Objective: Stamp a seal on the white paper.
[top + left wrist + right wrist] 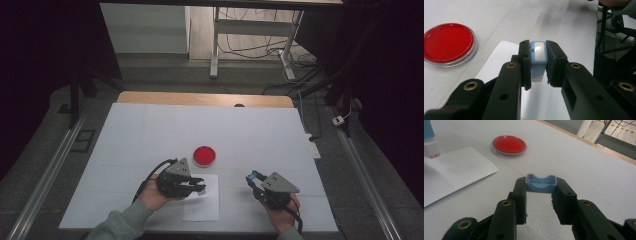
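- Left claw [538, 62] clenched on a blue stamp [538, 53], held over the white paper [496, 57].
- Right claw [540, 192] grasping the stamp's blue cap [540, 183] (red ink pad [509, 145] beyond).

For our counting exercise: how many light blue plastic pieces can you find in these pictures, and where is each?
2. One, a stamp body, is clamped in the left gripper above the white paper. The other, a blue cap, is clamped in the right gripper. No others are visible.
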{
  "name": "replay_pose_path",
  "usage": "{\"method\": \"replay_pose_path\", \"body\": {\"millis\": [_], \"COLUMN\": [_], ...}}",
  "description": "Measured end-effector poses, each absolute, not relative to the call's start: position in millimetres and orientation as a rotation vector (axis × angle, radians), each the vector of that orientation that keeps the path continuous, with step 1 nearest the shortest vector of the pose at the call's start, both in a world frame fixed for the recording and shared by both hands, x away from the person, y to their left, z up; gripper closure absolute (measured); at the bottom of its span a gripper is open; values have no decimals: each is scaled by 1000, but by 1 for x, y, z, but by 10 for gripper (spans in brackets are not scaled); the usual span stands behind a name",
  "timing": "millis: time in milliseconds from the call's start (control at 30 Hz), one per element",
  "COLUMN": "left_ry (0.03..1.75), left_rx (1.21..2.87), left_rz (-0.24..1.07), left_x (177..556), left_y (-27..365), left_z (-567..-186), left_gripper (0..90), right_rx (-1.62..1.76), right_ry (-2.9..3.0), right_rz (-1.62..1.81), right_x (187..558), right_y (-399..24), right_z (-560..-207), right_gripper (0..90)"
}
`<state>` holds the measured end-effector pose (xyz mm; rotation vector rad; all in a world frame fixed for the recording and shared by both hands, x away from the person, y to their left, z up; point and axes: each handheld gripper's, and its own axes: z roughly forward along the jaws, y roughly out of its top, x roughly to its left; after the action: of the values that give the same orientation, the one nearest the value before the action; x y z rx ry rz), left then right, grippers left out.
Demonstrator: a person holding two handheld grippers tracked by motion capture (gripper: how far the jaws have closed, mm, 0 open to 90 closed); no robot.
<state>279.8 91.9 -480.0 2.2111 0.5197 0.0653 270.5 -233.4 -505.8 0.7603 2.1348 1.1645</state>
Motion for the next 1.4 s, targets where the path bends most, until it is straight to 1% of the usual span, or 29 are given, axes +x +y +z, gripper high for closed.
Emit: {"method": "replay_pose_path", "body": {"millis": [700,1400], "left_ry": [529,534], "left_rx": [2235,2251], "left_rz": [71,95], "left_x": [282,283], "left_y": [84,81], "left_z": [-497,-504], "left_gripper": [756,756], "right_rx": [759,758], "right_ry": [2138,2139], "right_rz": [1164,1161], "right_x": [271,271], "right_y": [-233,-233], "right_z": [-506,-506], "right_gripper": [653,653]}}
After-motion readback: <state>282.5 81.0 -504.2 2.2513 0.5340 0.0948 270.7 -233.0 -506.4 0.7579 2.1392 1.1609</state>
